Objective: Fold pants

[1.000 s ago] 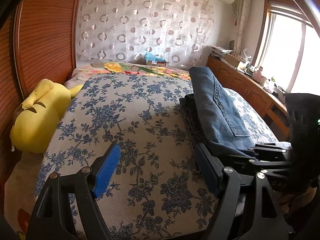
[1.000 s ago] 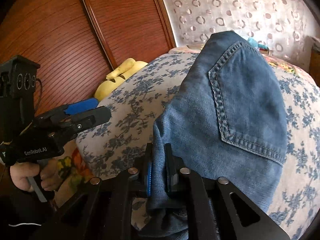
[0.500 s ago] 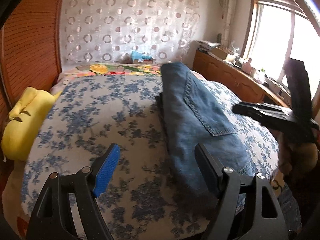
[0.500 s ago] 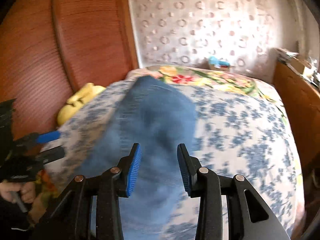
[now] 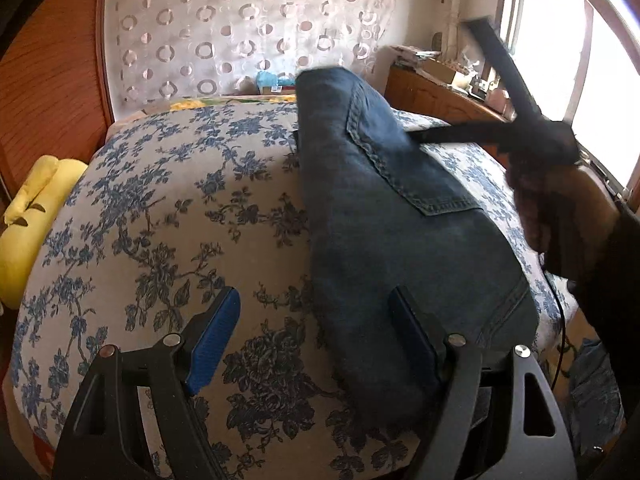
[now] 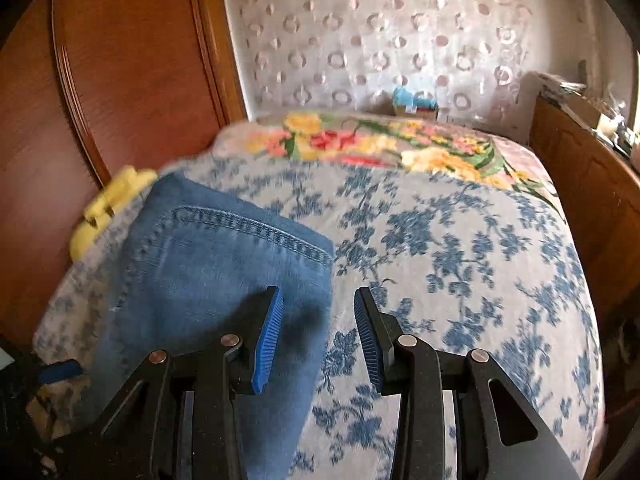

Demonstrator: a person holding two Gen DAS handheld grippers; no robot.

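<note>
The jeans (image 5: 372,216) lie on the bed (image 5: 168,208) as a long, narrow, layered strip with a back pocket facing up, so the legs look already brought together lengthwise. What seems left, judging from that long shape, is at least one fold across the length to shorten the bundle, and perhaps some smoothing; how many layers are stacked underneath cannot be told from here. The left tool (image 5: 316,336) hangs over the near end of the bed with its jaws spread wide and nothing between them: its left pad sits over bare floral cover, while its right finger overlaps the near end of the jeans in the view, though whether it touches the cloth is unclear. In the right wrist view the right tool (image 6: 318,340) is released too, jaws partly apart and empty; the jeans lie below and to its left, their right edge running just under the gap, with the floral bed cover beneath its right finger. In the left wrist view the right tool appears blurred above the far right side of the jeans, held clear of the fabric. A yellow plush (image 5: 28,220) sits at the bed's left edge, well apart from the jeans.
</note>
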